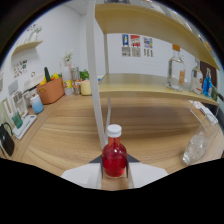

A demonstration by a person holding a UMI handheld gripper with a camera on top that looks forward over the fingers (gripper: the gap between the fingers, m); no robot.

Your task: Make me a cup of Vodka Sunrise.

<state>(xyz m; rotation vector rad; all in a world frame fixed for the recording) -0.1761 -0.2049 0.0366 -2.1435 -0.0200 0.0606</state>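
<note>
A small round bottle of red liquid with a white cap stands upright between my gripper's two fingers, which press on its lower sides. It hangs a little above the wooden table. A clear glass cup stands on the table to the right, beyond the fingers. On the wooden shelf at the right stands a tall clear bottle with a brown cap, and farther right a blue bottle.
A white shelf post rises just beyond the red bottle. At the far left stand an orange basket, a yellow cup, a light blue cup and a black object at the table's left side.
</note>
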